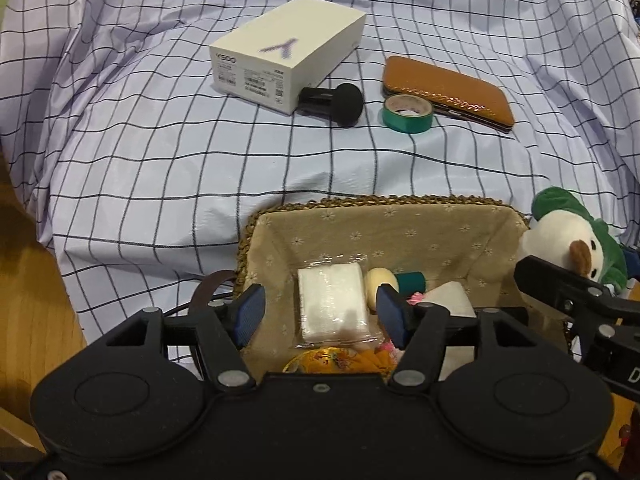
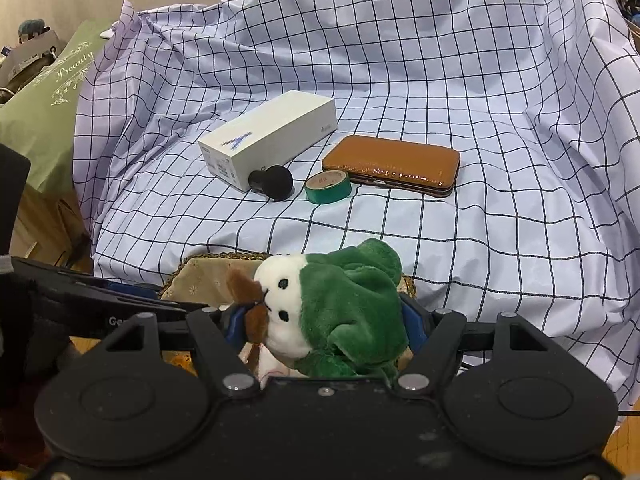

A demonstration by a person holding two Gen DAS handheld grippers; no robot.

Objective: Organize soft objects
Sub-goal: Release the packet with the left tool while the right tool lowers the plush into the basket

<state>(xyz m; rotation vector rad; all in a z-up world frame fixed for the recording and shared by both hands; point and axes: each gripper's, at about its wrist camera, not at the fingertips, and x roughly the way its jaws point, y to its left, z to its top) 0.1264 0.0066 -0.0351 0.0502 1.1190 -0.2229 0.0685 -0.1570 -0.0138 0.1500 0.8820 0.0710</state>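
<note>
A woven basket (image 1: 400, 202) with a flowered beige lining sits at the near edge of the checked cloth. It holds a white wrapped pack (image 1: 332, 300), a cream ball, a dark green piece and other small soft items. My left gripper (image 1: 320, 312) is open and empty, with its fingers above the basket on either side of the white pack. My right gripper (image 2: 324, 326) is shut on a green and white plush toy (image 2: 340, 304) and holds it over the basket's right rim (image 2: 208, 262). The plush also shows in the left wrist view (image 1: 568, 236).
On the cloth beyond the basket lie a white box (image 1: 288, 52), a black round-headed object (image 1: 340, 102), a green tape roll (image 1: 408, 114) and a brown case (image 1: 448, 90). A green bag (image 2: 44, 112) stands at the left. Wooden floor shows at the left.
</note>
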